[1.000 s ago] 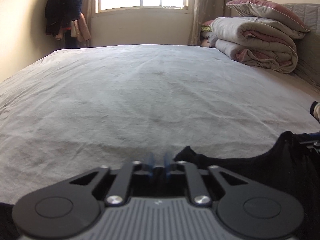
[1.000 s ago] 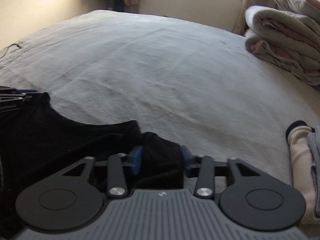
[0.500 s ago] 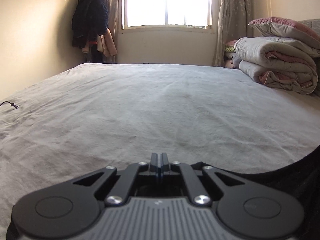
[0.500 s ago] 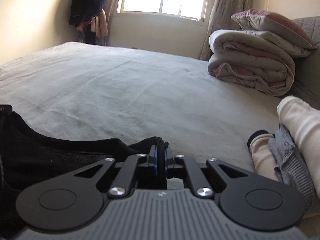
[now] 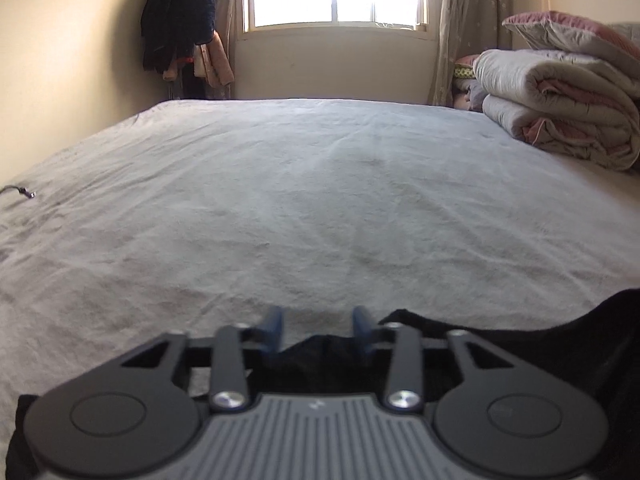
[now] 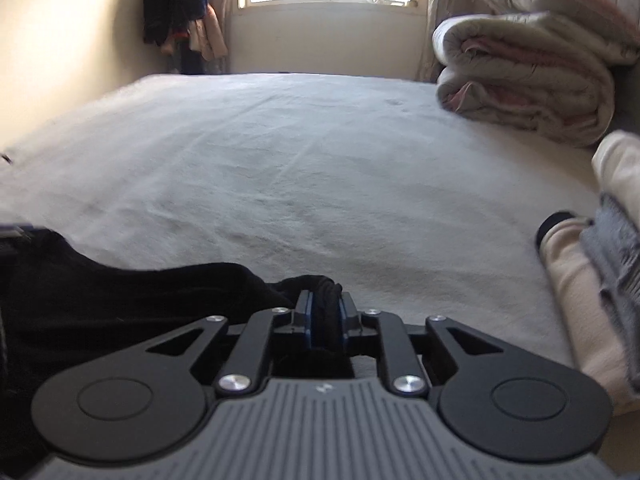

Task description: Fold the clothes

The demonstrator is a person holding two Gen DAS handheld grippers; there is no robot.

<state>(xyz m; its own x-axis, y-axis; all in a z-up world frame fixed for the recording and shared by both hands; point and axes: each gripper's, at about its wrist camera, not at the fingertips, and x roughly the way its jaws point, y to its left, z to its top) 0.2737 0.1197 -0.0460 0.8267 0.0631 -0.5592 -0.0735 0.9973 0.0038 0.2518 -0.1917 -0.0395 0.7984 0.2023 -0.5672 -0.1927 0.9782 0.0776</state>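
Newly parted left tongs (image 5: pixel 318 330), black garment (image 6: pixel 120 300) crosswise

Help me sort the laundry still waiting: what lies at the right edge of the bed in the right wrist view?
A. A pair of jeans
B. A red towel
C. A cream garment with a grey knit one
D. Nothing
C: a cream garment lies there with a grey knit piece on it.

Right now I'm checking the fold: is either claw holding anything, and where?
The right claw, opening, still pinches a bunched edge of the black garment. The left claw, opening, grips nothing; black cloth lies between its pads.
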